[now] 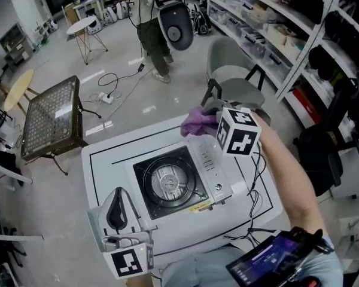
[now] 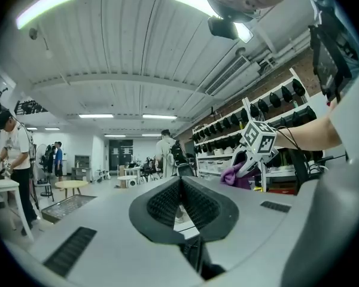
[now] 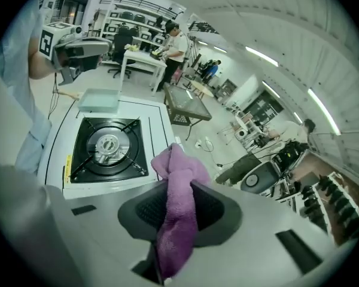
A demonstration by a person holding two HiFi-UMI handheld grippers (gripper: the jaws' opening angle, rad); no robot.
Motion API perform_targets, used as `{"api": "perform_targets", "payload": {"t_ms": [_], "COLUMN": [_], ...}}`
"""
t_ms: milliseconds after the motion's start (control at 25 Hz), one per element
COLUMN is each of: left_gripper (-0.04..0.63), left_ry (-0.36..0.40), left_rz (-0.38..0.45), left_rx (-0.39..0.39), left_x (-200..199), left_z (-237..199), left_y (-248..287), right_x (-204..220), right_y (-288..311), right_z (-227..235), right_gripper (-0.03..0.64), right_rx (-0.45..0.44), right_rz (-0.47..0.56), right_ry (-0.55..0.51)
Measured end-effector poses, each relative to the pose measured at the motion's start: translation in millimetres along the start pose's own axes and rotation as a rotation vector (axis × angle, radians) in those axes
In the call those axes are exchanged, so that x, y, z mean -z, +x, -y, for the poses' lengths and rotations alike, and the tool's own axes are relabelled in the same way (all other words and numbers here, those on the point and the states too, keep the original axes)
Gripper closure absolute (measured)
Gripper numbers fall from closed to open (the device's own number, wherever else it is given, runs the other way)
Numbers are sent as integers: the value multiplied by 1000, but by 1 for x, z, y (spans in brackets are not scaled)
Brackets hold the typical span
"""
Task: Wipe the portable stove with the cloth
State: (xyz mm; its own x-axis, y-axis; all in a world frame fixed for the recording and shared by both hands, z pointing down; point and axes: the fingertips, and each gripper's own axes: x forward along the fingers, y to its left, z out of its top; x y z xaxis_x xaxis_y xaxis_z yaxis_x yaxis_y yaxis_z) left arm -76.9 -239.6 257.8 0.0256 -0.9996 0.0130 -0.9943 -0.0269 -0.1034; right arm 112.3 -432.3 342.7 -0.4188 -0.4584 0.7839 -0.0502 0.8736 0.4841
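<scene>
We see fuzzy purple cloth (image 3: 178,214), portable stove (image 1: 208,163) in smooth white painted metal, shiny metal burner (image 1: 167,182), matt white tabletop (image 1: 107,160).

Stove (image 1: 167,183) sits on the table (image 1: 107,160) (cloth (image 1: 197,122) behind it)

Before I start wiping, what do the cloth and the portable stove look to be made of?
The cloth is soft purple fabric, likely microfibre or terry, with a fuzzy nap and limp folds. The portable stove has a white casing that looks like painted sheet metal, smooth and slightly glossy. Its burner pan is matte black, probably coated metal. The burner head is bare silvery metal.
</scene>
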Motion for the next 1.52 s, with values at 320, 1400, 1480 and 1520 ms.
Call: {"api": "perform_targets", "payload": {"t_ms": [320,1400,1480,1520], "left_gripper": [577,577,577,577], "left_ry": [20,-23,-23,-21], "left_rz": [7,-76,-88,-111], "left_rx": [44,79,84,81], "left_x": [-1,56,57,61], "left_z": [5,8,9,9], "left_y": [-15,-1,-2,-5], "right_x": [5,54,56,58], "right_y": [-11,96,94,92], "right_z": [-3,-98,-101,-104], "right_gripper": [511,511,511,511], "right_rx": [150,-80,-85,-88], "right_rz": [23,4,4,4], "right_ry": [94,279,293,304]}}
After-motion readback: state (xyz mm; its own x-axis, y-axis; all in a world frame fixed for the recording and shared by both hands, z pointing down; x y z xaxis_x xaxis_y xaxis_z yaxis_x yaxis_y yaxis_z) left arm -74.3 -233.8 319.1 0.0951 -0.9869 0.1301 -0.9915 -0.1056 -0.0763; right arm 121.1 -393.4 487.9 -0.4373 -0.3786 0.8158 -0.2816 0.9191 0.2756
